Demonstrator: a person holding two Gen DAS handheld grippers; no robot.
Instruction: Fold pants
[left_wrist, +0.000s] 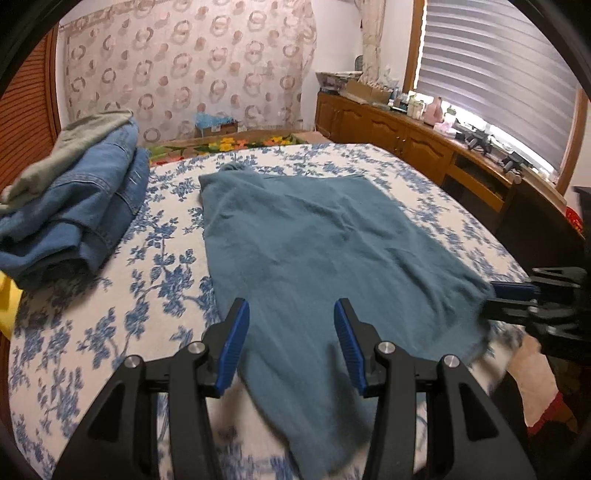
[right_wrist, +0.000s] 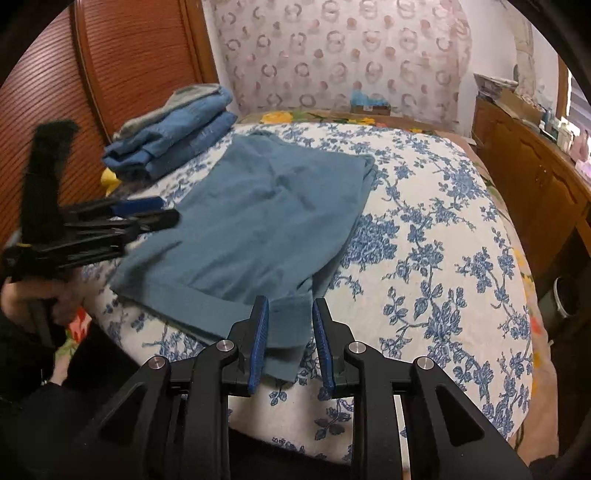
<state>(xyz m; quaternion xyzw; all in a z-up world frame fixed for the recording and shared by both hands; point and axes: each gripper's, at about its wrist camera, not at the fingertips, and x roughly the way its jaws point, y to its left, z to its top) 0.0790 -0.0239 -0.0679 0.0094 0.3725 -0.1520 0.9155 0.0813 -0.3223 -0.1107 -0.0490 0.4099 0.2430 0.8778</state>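
One bed (left_wrist: 110, 332) with blue-floral cover carries all. Teal pants (left_wrist: 314, 240) spread flat mid-bed, hem end at near edge. Folded jeans stack (left_wrist: 74, 206) beside them, far left. Left tongs (left_wrist: 291, 314) released above pants. Right tongs (right_wrist: 288, 306) released, straddling hem corner.

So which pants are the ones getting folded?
Look at the bed with the blue-flowered cover. The teal pants lie flat in its middle, one hem between the right gripper's open fingers. Unlike the stacked denim jeans beside them, they are spread out.
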